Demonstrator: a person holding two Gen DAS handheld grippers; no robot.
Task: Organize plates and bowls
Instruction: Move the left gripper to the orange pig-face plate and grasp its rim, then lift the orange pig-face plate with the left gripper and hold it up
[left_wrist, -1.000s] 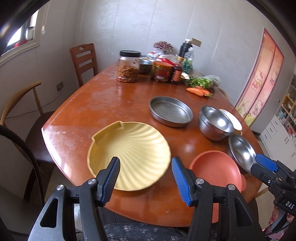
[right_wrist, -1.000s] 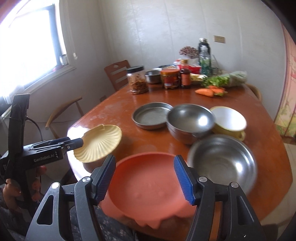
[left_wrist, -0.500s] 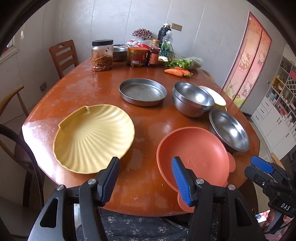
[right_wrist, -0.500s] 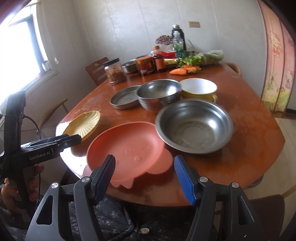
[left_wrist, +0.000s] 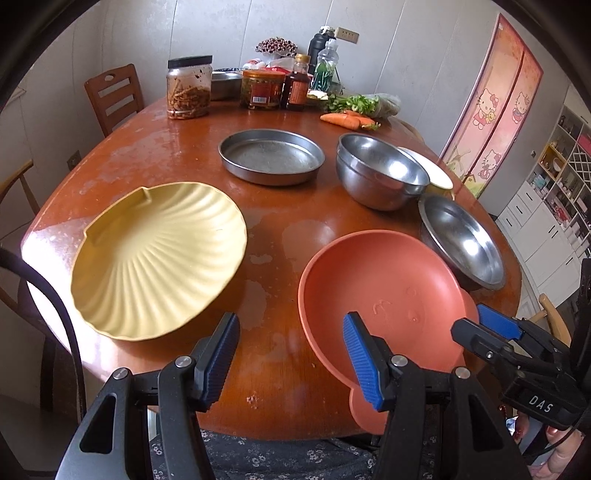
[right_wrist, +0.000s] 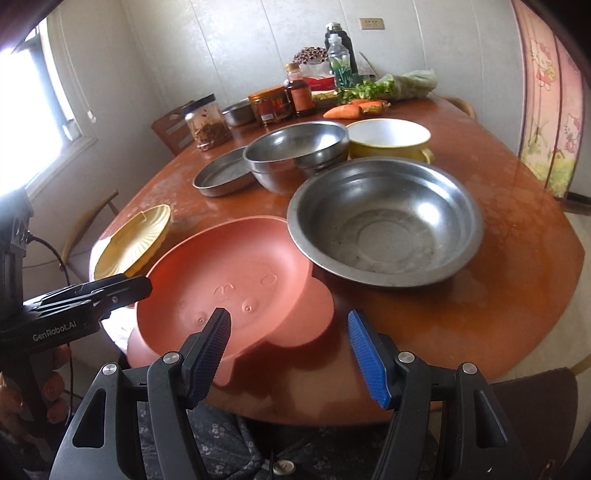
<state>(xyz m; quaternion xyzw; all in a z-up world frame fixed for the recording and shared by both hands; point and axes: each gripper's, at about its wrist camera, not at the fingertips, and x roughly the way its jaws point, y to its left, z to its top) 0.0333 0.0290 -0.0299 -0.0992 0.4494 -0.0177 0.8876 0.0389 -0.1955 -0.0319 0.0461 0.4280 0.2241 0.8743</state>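
My left tongs (left_wrist: 291, 354) and right tongs (right_wrist: 290, 349) both hang wide and hold nothing near the orange plate (right_wrist: 229, 284), ready to pick it up for stacking.

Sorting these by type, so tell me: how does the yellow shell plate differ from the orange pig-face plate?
The yellow shell plate is ribbed like a scallop with a notched hinge end; the orange pig-face plate is smooth, with an embossed face and ear tabs. The yellow one lies wholly on the table; the orange one overhangs the near edge. The orange one sits against the wide steel bowl; the yellow stands alone. Both are empty.
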